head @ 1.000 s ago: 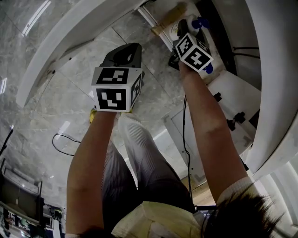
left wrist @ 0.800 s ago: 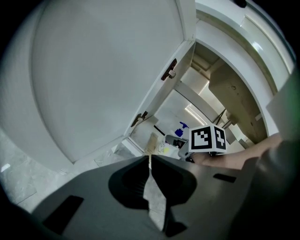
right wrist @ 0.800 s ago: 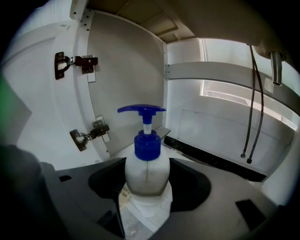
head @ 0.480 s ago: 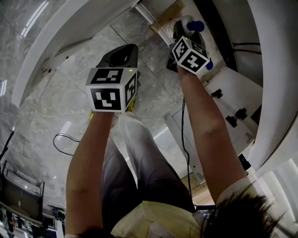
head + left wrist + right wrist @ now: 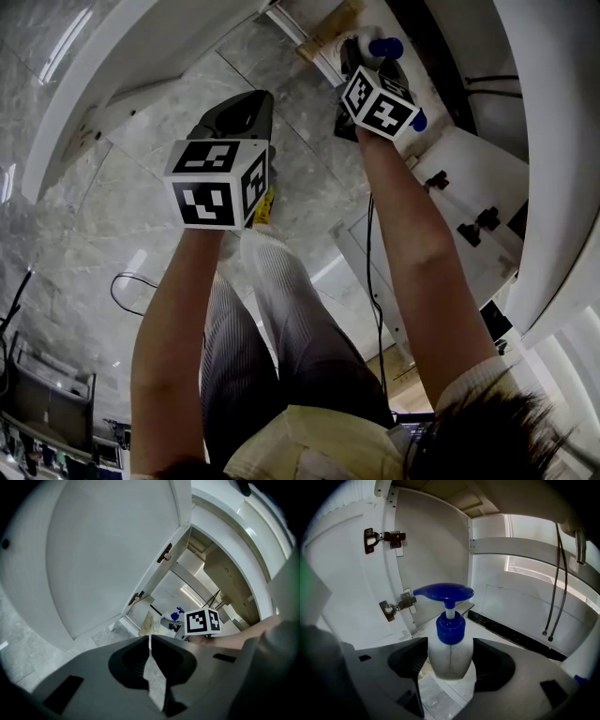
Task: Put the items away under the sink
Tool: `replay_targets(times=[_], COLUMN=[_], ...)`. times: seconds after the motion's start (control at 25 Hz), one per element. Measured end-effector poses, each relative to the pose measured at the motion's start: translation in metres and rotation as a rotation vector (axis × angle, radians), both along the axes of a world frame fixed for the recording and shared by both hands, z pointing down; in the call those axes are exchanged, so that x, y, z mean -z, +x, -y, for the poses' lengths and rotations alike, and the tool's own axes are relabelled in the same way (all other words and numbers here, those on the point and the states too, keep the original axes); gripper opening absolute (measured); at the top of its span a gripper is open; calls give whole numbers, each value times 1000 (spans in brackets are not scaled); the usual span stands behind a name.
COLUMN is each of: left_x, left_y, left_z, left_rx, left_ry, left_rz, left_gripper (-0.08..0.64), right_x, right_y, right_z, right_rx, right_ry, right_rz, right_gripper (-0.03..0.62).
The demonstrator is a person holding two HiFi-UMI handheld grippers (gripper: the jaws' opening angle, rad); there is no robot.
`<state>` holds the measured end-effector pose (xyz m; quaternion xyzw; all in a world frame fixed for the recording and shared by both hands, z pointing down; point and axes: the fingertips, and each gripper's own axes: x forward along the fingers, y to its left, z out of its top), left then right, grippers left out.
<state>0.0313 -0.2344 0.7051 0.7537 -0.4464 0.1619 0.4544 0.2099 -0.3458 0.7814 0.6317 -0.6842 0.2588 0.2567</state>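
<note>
right gripper view, right gripper grasping blue-pump bottle, open cabinet beyond, left gripper clenched

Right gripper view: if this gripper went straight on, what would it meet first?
Probably the cabinet wall behind the bottle that the right gripper holds. Nothing else shows in between, though depth is unclear.
</note>
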Motion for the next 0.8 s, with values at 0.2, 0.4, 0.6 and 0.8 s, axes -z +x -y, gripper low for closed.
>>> replay_targets(times=[0.2, 0.4, 0.6, 0.8], left_x=[7, 11, 15, 27], left_y=[-2, -4, -7, -8], left_z=[0, -2, -7, -14], left_rx=[3, -9, -15, -43], left_ry=[10, 16, 14, 16], left_rz=[-15, -15, -17, -17], left_gripper=[49, 49, 49, 49], right_x=[3, 7, 14, 28], right_y=[-2, 4, 5, 2], right_z=[-6, -11, -17, -27], right_rx=[3, -37, -78, -97], right_ry=[-5, -2, 6, 14], right_rz=[-2, -26, -14, -19], right_gripper=[284, 293, 294, 295])
